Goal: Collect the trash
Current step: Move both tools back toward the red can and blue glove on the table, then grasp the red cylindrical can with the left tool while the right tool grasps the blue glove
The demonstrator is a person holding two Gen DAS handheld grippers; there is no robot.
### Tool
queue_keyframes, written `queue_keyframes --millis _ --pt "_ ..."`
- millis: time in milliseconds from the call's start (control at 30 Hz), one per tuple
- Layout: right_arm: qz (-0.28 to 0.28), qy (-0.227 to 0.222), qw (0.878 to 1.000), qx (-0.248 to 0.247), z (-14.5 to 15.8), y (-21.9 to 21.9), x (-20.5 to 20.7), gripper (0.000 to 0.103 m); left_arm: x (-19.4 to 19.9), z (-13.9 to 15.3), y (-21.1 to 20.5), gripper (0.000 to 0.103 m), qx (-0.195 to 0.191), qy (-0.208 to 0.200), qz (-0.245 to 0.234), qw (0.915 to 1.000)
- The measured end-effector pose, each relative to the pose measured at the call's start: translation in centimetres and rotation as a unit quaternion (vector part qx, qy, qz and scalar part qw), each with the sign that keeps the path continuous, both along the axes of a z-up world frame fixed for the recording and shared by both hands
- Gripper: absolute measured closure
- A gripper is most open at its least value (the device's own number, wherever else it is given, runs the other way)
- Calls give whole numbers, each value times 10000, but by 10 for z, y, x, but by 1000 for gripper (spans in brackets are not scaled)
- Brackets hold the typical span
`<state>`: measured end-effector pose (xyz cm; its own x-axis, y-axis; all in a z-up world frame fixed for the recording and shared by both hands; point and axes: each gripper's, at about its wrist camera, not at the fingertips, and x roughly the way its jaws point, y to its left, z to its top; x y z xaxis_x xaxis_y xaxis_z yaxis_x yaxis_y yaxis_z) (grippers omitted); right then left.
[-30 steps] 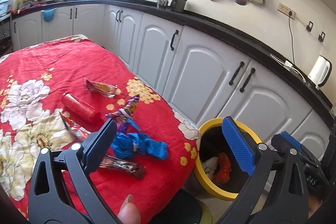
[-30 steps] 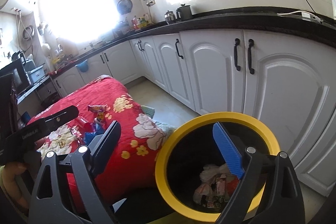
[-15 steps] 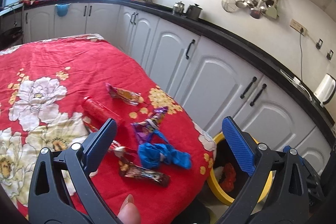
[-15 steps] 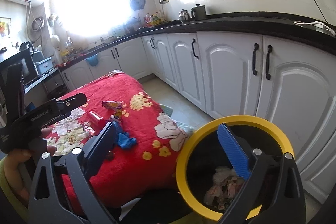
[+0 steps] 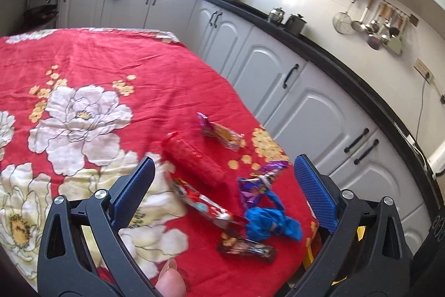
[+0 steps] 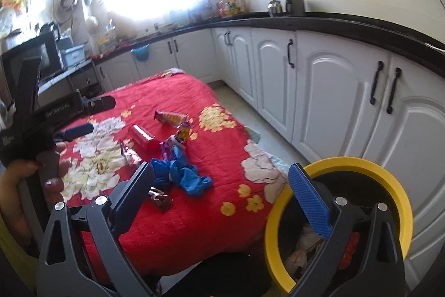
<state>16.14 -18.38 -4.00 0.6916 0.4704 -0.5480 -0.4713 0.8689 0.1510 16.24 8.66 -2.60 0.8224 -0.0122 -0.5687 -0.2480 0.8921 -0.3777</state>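
Observation:
Trash lies on the red flowered tablecloth (image 5: 116, 66): a red cup on its side (image 5: 198, 164), a yellow snack wrapper (image 5: 222, 134), a purple wrapper (image 5: 258, 183), a crumpled blue glove (image 5: 271, 221), a red foil wrapper (image 5: 207, 203) and a dark wrapper (image 5: 246, 248). My left gripper (image 5: 222, 185) hovers open above this pile, holding nothing. My right gripper (image 6: 222, 191) is open and empty between the table edge and the yellow-rimmed bin (image 6: 400, 202), which holds trash. The blue glove (image 6: 183, 173) and red cup (image 6: 143, 138) also show in the right wrist view.
White cabinets (image 6: 328, 91) under a black counter (image 6: 306, 20) run along the right. The bin stands on the floor by the table's corner. A hand (image 6: 19, 180) holds the left gripper's handle at the left of the right wrist view.
Both grippers swung left, away from the bin and toward the table. The trash pile now sits between the left fingers; the bin has slid to the right wrist view's lower right.

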Motion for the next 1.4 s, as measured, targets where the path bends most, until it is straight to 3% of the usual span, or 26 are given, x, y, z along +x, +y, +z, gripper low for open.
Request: queue_keyframes --millis 300,467,700,933,1133,1300,1400 --pt "261 219 9987 -366 -19 36 26 9 10 -22 38 11 -506 176 295 9981" --pt "364 423 9972 -506 -31 49 42 20 24 -34 50 11 -860 319 260 9954" --pt "619 628 9935 -719 -46 60 50 39 47 -52 56 35 -1358 698 98 9882" --pt "765 749 9913 -762 -54 65 53 53 59 -54 55 38 -1409 780 59 9869" --pt "845 760 9906 -767 -56 68 55 59 75 -71 60 38 -1791 1145 147 9770" --pt "903 841 9899 -693 -61 68 55 64 83 -72 55 38 -1617 1263 237 9784" --pt "978 921 9891 -596 -63 67 55 71 87 -74 54 51 -1466 1330 351 9796"
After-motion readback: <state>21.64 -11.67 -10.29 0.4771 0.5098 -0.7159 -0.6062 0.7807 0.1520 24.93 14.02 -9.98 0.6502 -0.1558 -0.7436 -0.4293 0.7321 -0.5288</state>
